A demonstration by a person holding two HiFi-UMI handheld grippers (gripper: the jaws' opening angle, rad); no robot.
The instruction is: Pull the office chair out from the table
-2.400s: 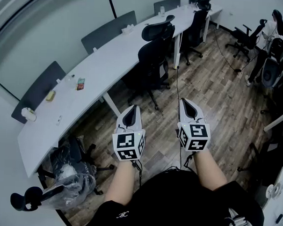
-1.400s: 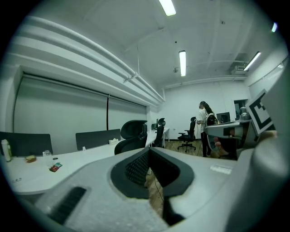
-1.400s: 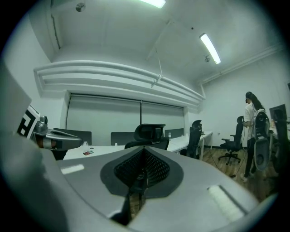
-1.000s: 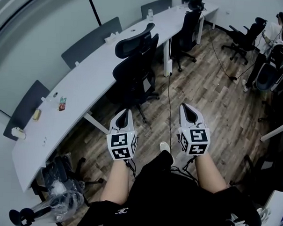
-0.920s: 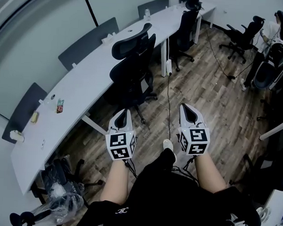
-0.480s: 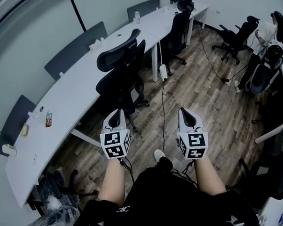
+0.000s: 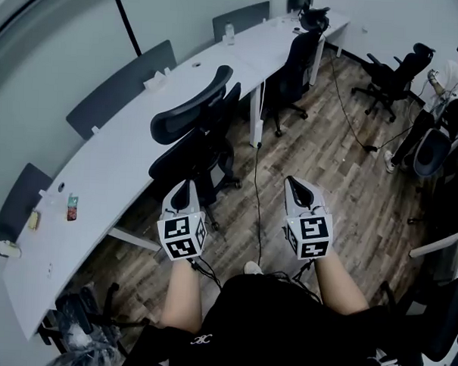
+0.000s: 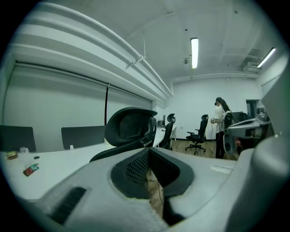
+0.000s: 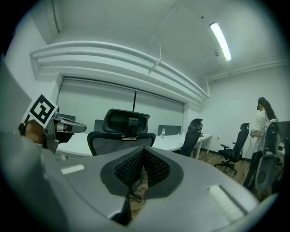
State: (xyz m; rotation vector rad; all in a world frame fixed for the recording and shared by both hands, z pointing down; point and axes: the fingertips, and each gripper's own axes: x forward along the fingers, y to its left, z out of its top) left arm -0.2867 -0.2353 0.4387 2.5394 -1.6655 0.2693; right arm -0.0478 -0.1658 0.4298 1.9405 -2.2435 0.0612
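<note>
Nearest, the left tongs (image 7: pixel 185 186) and right tongs (image 7: pixel 296 183) are both pinched shut on nothing, side by side above the wooden floor (image 7: pixel 343 168). Just beyond the left tongs, the black office chair (image 7: pixel 193 131) sits tucked against the long white bench (image 7: pixel 100 177).

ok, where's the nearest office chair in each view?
Head view: office chair left of centre, against the desk edge.
Left gripper view: chair centre-left, headrest just above the jaws.
Right gripper view: chair left of centre, its back toward the camera.
Shared landmark: the long white table behind it.
</note>
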